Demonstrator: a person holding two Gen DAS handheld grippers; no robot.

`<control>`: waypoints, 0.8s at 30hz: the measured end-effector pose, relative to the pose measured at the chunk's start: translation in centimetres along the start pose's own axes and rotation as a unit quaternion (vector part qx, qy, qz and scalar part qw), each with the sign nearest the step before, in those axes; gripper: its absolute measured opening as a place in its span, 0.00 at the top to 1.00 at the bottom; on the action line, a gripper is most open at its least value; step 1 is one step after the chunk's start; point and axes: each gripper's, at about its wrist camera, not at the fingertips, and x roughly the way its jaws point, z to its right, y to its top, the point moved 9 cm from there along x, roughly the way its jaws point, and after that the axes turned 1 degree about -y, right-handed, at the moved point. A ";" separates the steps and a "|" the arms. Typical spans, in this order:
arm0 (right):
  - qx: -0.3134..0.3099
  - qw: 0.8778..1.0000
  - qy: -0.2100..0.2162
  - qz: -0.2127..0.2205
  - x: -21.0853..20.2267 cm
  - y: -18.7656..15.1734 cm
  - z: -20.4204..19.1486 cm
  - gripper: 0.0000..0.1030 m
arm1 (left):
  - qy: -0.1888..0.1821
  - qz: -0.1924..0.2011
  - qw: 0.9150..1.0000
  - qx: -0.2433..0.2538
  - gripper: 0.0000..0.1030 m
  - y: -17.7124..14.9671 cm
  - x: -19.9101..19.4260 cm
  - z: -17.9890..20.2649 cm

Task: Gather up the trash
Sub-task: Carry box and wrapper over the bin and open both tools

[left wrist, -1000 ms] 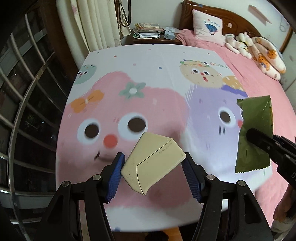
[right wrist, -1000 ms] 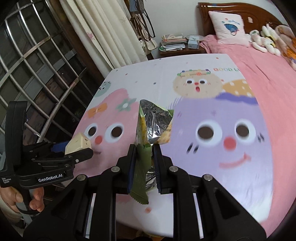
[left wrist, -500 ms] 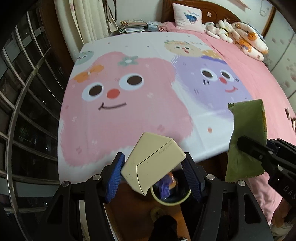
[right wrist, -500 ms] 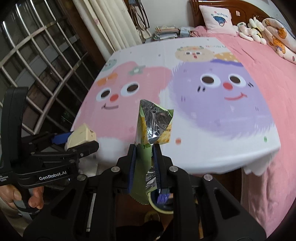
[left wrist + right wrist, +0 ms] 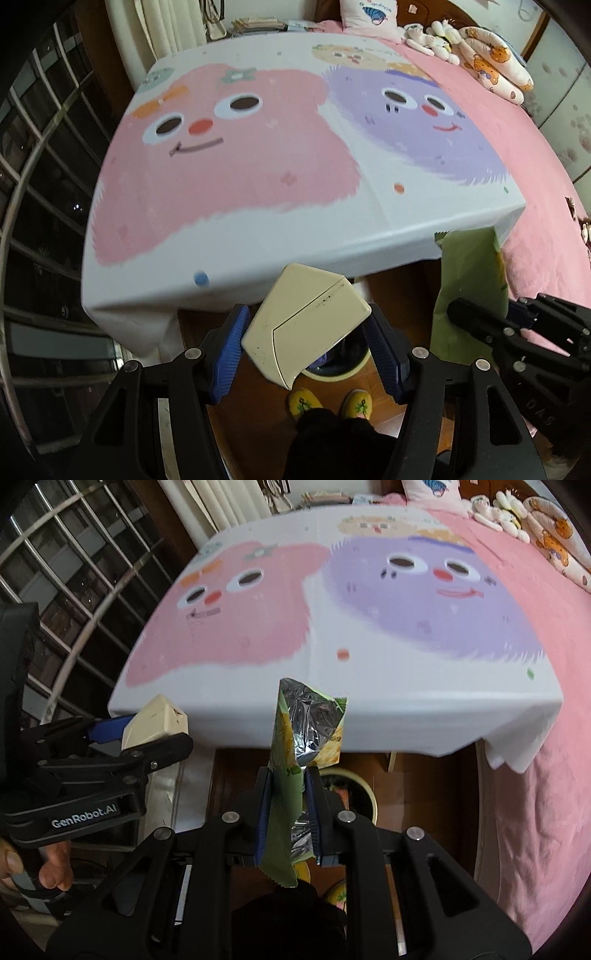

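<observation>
Both tongs loaded, above the bin
Left tongs (image 5: 306, 347) clamp a cream carton (image 5: 304, 325); right tongs (image 5: 288, 812) pinch a green wrapper (image 5: 295, 746), frame centre, bin (image 5: 365, 790) below.

Both cameras sit just behind their tools and look forward and down, past the near edge of the table (image 5: 258, 266) to the bin (image 5: 341, 363) on the floor. The left view stands left of the right one. Both see the table (image 5: 369, 716), bin (image 5: 364, 794) and pink bed (image 5: 535, 738).

left claw (image 5: 308, 349): black frame | blue ribbed pads (image 5: 229, 349) | silver screws | white "GenRobot.AI" lettering
</observation>
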 end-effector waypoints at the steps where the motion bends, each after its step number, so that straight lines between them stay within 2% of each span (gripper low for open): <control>1: 0.001 1.000 0.001 -0.006 0.5 -0.6 0.3 0.85 | 0.000 -0.004 1.000 -0.005 0.39 -0.6 0.6 0.2; 6: 0.007 0.999 0.008 -0.031 4.7 -4.0 2.2 0.85 | -0.005 -0.015 1.000 -0.019 0.39 -3.6 4.6 1.3; 15: 0.042 0.997 0.008 -0.065 15.3 -10.0 7.5 0.84 | -0.022 -0.045 0.997 -0.057 0.39 -9.0 15.9 2.7; 24: 0.066 0.994 0.004 -0.086 24.6 -14.6 10.9 0.84 | -0.050 -0.067 0.994 -0.073 0.38 -12.7 25.9 2.3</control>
